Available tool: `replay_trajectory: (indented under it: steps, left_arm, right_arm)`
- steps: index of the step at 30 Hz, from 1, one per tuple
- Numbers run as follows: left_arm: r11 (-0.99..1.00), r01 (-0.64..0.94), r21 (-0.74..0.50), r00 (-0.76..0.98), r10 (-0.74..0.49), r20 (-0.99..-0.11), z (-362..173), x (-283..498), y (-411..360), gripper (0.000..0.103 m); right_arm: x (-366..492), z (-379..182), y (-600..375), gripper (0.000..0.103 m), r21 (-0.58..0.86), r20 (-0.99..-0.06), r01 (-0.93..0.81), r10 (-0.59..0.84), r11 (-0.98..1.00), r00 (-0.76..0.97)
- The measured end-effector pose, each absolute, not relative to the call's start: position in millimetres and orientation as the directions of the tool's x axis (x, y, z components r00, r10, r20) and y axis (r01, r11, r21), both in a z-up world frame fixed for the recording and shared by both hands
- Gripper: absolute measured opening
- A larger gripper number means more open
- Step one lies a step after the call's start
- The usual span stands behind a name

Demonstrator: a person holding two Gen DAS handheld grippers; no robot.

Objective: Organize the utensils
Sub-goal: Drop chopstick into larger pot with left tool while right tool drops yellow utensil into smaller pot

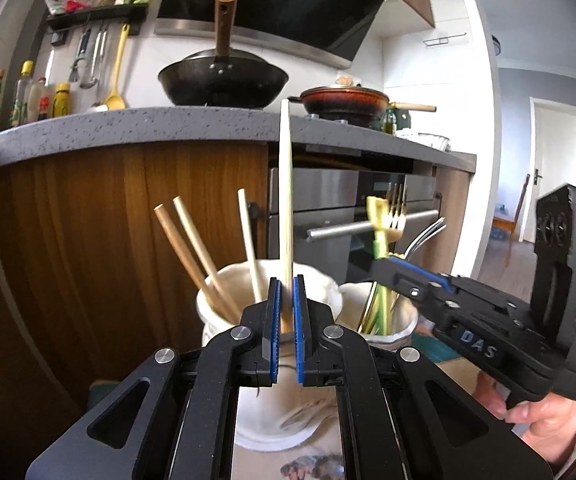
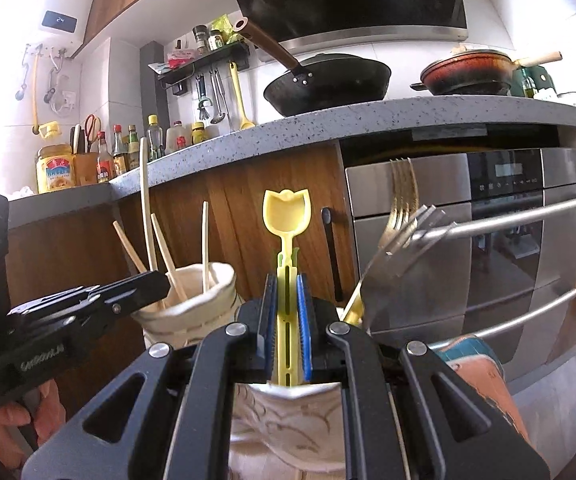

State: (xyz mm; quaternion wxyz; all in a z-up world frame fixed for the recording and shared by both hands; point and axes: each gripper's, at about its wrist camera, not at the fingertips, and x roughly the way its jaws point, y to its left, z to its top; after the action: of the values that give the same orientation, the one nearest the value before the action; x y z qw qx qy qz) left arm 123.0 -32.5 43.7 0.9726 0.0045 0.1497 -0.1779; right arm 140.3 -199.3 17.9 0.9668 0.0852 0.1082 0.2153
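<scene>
Left tongs (image 1: 285,300) pinch a pale chopstick (image 1: 285,184) upright over the left cup (image 1: 223,304), sorting sticks there. Right tongs (image 2: 287,300) clamp a yellow spoon (image 2: 286,216) above the right cup (image 2: 288,420), beside the forks (image 2: 404,200).

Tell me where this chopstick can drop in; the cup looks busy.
The left claw holds the chopstick over the cup. Its right half, toward the fork cup, is bare; three chopsticks crowd the left and back.

pale chopstick (image 1: 285,184): upright over cream holder (image 1: 223,280) | yellow tulip-head spoon (image 2: 286,216): upright over second holder (image 2: 288,412)
</scene>
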Motion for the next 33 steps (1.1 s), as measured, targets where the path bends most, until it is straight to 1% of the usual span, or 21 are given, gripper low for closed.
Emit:
replay_trajectory:
  steps: [7,8,13,15,20,26,28,29,30,32,33]
  left_arm:
    - [0.930,0.363,-0.058,0.879,-0.363,-0.310,48,124,-34,0.007]
    - [0.930,0.364,-0.057,0.878,-0.363,-0.312,48,123,-35,0.009]
    - [0.924,0.377,-0.066,0.874,-0.378,-0.304,50,120,-37,0.023]
    - [0.924,0.377,-0.061,0.875,-0.377,-0.303,52,118,-37,0.026]
    - [0.924,0.376,-0.066,0.875,-0.378,-0.302,53,112,-35,0.028]
    - [0.924,0.374,-0.080,0.873,-0.380,-0.306,52,105,-31,0.032]
    - [0.924,0.373,-0.082,0.871,-0.380,-0.311,53,104,-30,0.033]
    - [0.924,0.373,-0.082,0.870,-0.379,-0.314,53,102,-29,0.033]
    - [0.924,0.373,-0.082,0.870,-0.379,-0.316,52,101,-29,0.035]
    - [0.925,0.370,-0.081,0.871,-0.376,-0.317,52,97,-28,0.037]
    - [0.926,0.370,-0.082,0.871,-0.376,-0.317,53,96,-27,0.038]
  right_arm:
    - [134,12,-204,0.010,0.229,-0.226,-0.379,0.428,0.897,0.875]
    - [134,11,-204,0.010,0.232,-0.233,-0.378,0.428,0.897,0.873]
    - [137,7,-206,0.010,0.245,-0.260,-0.368,0.427,0.897,0.866]
    - [138,6,-206,0.010,0.250,-0.271,-0.363,0.425,0.897,0.864]
    - [135,4,-206,0.010,0.246,-0.268,-0.362,0.422,0.899,0.866]
    - [133,6,-206,0.010,0.245,-0.275,-0.366,0.426,0.898,0.862]
    - [132,7,-207,0.013,0.245,-0.279,-0.366,0.427,0.898,0.860]
    - [131,7,-207,0.020,0.247,-0.277,-0.366,0.428,0.897,0.860]
    - [129,9,-209,0.030,0.246,-0.271,-0.365,0.425,0.898,0.864]
    - [126,12,-211,0.038,0.241,-0.263,-0.356,0.414,0.903,0.871]
    - [124,13,-213,0.040,0.241,-0.261,-0.352,0.410,0.904,0.874]
